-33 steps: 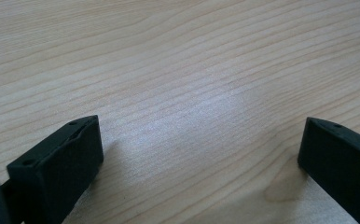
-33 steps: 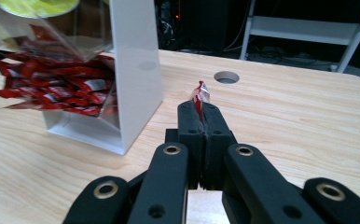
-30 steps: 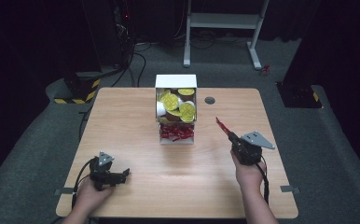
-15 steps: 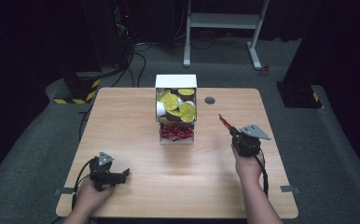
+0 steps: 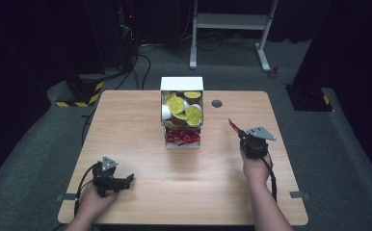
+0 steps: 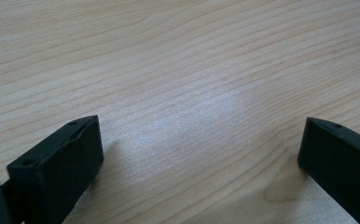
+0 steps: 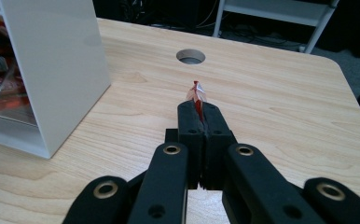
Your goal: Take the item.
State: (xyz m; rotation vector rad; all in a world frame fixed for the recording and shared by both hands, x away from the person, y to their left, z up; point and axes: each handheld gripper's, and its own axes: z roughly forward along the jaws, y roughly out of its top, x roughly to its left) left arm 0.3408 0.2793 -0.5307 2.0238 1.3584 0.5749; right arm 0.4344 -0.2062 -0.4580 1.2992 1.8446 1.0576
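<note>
Red sachet (image 7: 197, 95) pinched in raised right gripper (image 7: 200, 114) jaws

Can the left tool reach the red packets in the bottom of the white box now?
Probably yes. The left tool is open and holds nothing, and bare table lies between it and the red packets, which lie at the white box's open front.

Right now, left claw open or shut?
Open. In its own view the left claw has both jaws wide apart with bare table between them, nothing held.
</note>
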